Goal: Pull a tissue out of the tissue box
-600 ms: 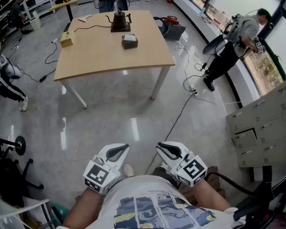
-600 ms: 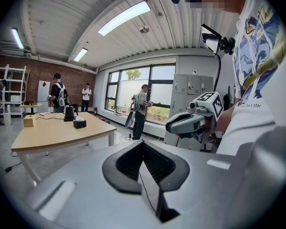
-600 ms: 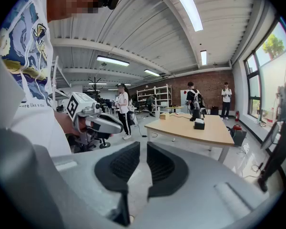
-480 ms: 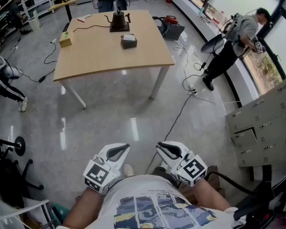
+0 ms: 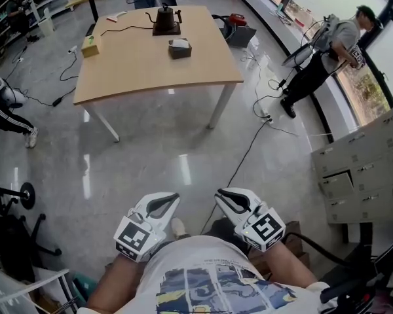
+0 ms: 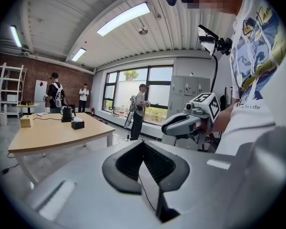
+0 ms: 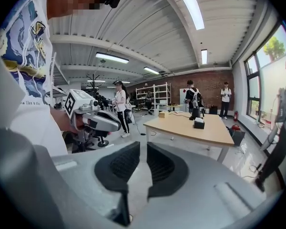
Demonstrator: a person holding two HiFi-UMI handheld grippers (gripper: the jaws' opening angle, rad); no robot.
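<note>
The dark tissue box with a white tissue on top stands on the far side of the wooden table, several steps ahead of me. It also shows small in the left gripper view as the tissue box and in the right gripper view as the tissue box. My left gripper is held close to my body over the floor, its tips touching, nothing in it. My right gripper is beside it, with a narrow gap between the jaws and nothing between them.
A black kettle on a tray and a yellow box also stand on the table. A cable runs across the shiny floor. A person stands by the window, grey lockers at right, another person's legs at left.
The table sits slightly higher and farther in the head view, as that view has shifted a little. Both grippers keep the same pose near my body.
</note>
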